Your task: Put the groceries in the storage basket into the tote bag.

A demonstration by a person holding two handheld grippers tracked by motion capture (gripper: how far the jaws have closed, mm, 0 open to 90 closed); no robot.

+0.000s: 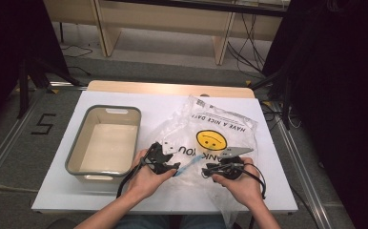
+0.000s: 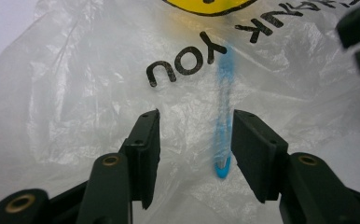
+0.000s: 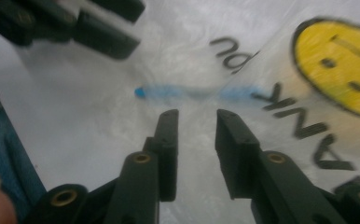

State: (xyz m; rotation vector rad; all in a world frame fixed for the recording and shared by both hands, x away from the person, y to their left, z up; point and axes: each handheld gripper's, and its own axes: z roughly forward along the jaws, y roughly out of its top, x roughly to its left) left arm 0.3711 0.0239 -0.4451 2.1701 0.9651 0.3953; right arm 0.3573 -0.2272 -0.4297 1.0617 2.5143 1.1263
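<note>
Blue and thin, a stick-like object (image 2: pixel 223 140) is lying inside a clear plastic bag (image 1: pixel 220 126) printed with a yellow smiley face (image 1: pixel 211 140); the bag is sprawling across the white bench (image 1: pixel 172 107), just right of a grey bin (image 1: pixel 104 140); the left tongs (image 2: pixel 194 140) are gaping open over the plastic with the blue object beside one jaw; the right tongs (image 3: pixel 196 140) are hovering open near it, gripping nothing.

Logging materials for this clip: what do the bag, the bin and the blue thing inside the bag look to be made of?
Bag: thin clear plastic film, glossy; it crinkles and the table shows through. Bin: probably rigid plastic, matte, cream with a grey rim. Blue thing: blurred by the film, slim, possibly plastic; can't be sure.
</note>
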